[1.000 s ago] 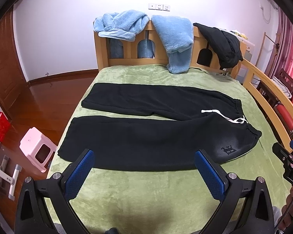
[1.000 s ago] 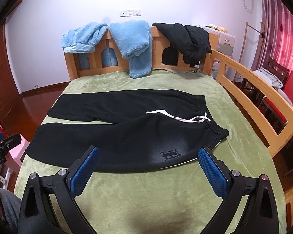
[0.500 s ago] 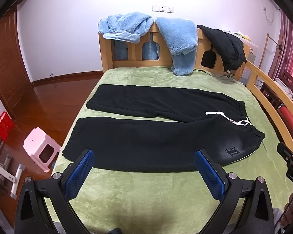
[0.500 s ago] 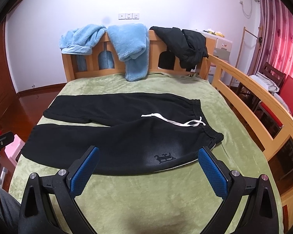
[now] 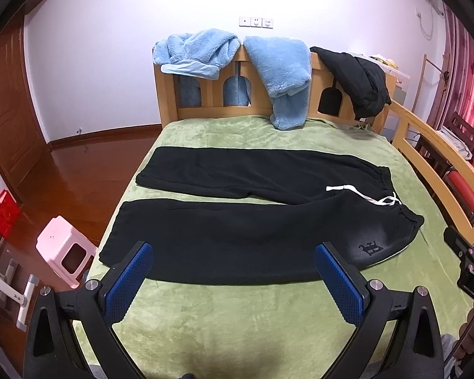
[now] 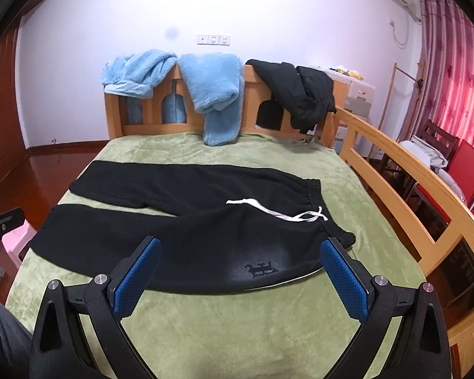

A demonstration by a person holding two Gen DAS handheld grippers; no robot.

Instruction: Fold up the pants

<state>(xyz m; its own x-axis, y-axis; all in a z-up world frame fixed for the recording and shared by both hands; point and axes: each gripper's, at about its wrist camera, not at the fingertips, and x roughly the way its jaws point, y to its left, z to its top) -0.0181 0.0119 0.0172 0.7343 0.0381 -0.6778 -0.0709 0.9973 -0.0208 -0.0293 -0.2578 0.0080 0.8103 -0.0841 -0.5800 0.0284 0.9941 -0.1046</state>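
Observation:
Black pants (image 5: pixel 237 230) lie flat on the green bed cover, legs spread to the left, waistband with a white drawstring (image 5: pixel 363 194) to the right. They also show in the right wrist view (image 6: pixel 189 240), drawstring (image 6: pixel 278 211) at the right. My left gripper (image 5: pixel 233 252) is open and empty, hovering above the near leg's front edge. My right gripper (image 6: pixel 240 248) is open and empty, above the hip part with the small printed logo (image 6: pixel 262 268). Neither touches the cloth.
The green bed cover (image 5: pixel 252 322) has bare room in front of the pants. A wooden headboard (image 5: pixel 205 94) carries blue fleece clothes (image 5: pixel 281 72) and a black jacket (image 5: pixel 357 79). A wooden side rail (image 6: pixel 404 195) runs along the right. A pink stool (image 5: pixel 63 249) stands left of the bed.
Both grippers have risen and tipped slightly, so the bed and pants sit a little lower and further in view. The pants have not moved. Both grippers stay open.

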